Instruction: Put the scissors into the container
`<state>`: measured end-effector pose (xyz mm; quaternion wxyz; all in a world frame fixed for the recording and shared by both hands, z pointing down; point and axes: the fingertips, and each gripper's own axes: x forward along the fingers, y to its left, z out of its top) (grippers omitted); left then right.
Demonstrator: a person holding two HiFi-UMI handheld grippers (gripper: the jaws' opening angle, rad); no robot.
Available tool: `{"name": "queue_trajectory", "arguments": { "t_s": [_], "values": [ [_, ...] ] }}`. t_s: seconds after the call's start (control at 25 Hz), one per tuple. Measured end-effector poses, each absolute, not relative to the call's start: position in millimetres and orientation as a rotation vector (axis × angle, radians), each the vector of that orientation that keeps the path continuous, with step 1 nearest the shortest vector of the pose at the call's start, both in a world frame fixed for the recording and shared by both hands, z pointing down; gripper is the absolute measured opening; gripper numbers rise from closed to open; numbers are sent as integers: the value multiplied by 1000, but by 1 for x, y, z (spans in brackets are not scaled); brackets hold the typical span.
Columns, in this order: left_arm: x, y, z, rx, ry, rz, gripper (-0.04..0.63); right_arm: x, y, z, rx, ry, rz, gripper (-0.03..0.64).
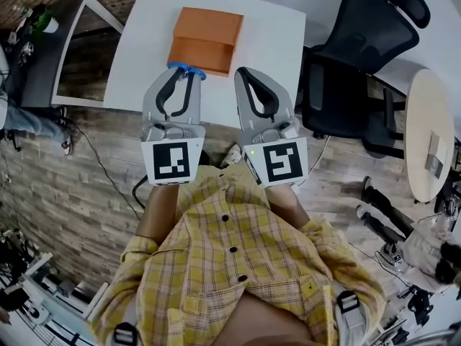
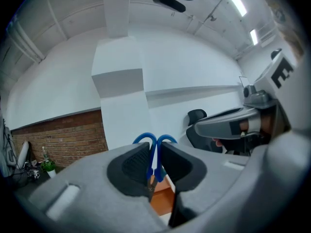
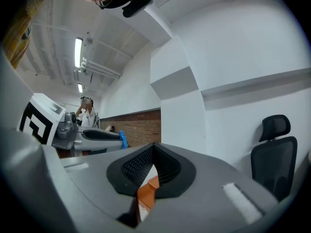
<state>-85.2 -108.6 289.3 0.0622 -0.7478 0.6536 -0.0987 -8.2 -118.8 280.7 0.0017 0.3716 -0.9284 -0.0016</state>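
Blue-handled scissors [image 1: 186, 70] [image 2: 155, 142] clamped between the left jaws, finger loops poking out past the tips. Orange, boxy container [image 1: 205, 40] on the white bench [image 1: 274, 42], just beyond both pairs of jaws.

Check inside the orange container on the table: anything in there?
Only orange surfaces show on the container; nothing is visible inside, but its floor cannot be made out. The scissors are clamped in the left hand-held gripper at its near edge, blades covered by the jaws.
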Motion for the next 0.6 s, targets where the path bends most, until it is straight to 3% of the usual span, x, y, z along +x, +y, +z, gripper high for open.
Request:
{"name": "queue_trajectory", "arguments": {
  "t_s": [0.6],
  "values": [
    [-100, -176, 357, -2474, 1696, -741, 75, -23, -156, 313, 1228, -2830, 108, 6]
  ]
}}
